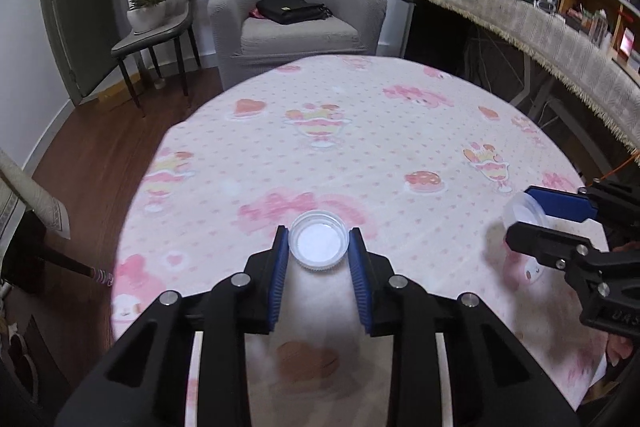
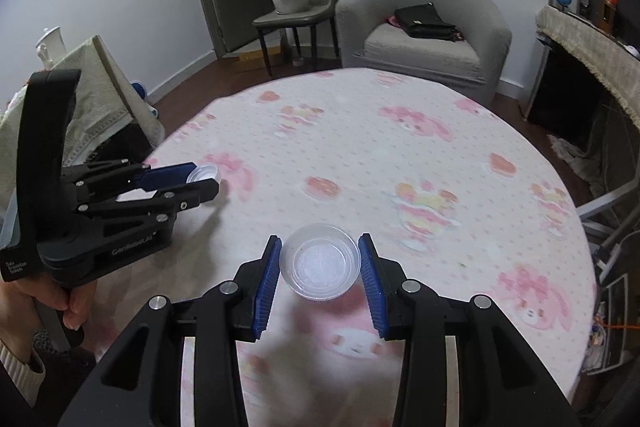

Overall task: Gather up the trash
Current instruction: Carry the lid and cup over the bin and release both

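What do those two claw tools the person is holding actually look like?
Both are matte black plastic frames with silver round bolts. Each has two fingers lined with ribbed blue pads. Seen from the right wrist view, the left gripper carries white lettering, "GenRobot.AI" and a small label, on a tall black handle. The bare hand gripping it wears a cream knit cuff. No cables show.

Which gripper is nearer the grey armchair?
Cannot tell. The left gripper grips a white cup, the right gripper a clear cup, both over the table, similarly short of the armchair.
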The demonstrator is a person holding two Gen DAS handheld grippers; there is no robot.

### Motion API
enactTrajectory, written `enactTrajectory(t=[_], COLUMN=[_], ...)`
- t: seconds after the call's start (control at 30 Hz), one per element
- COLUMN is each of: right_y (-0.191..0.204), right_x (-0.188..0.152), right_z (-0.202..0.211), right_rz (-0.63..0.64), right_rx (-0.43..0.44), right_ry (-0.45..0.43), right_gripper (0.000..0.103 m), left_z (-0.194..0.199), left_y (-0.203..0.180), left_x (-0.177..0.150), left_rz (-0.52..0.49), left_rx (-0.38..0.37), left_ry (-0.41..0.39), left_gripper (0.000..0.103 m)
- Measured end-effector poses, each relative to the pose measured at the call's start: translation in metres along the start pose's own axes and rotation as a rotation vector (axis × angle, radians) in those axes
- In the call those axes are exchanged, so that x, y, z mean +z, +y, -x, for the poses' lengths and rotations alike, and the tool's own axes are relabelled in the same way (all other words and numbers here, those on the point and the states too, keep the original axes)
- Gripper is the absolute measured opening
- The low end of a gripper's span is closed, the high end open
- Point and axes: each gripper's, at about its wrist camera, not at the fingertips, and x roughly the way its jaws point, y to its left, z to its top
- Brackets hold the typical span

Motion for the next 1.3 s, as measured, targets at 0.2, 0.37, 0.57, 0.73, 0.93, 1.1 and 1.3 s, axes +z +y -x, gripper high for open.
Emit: enactTrajectory(t=[0.2,0.37,0.57,0.73,0.93,1.1,1.3], right_y=[0.027,0.052,0.097,0.136,0.171,0.197,0.224], right_x=[0.008,0.016,0.026,0.031,0.034,0.038,0.039], right_z=[-0.013,-0.026,-0.038,-0.042,-0.052,-0.059,-0.068], right_rz=[0.004,0.015,0.066,0.117,0.158,0.178,0.192], right_rx=[0.011,0.032,0.084,0.124,0.154,0.181,0.226], right_ry=[-0.001,0.003,-0.006,-0.004,0.011,0.018,0.027], right_gripper=[0.04,0.04,0.04,0.04,0.04,0.04,0.04], left_z=[0.023,0.04,0.06,0.077,0.085,0.085,0.079], left_y=[0.032,0.059,0.094,0.122,0.15,0.17,0.195], left_x=[-0.008,-0.018,-0.031,-0.045,-0.066,-0.086,-0.109], left_rz=[0.049,0.084,0.116,0.148,0.167,0.188,0.239], left_rx=[-0.001,0.014,0.057,0.084,0.113,0.13,0.145], left_ry=[-0.017,-0.025,-0.029,-0.033,-0.017,0.012,0.051], left_gripper=[0.032,0.032,0.032,0.032,0.032,0.032,0.032])
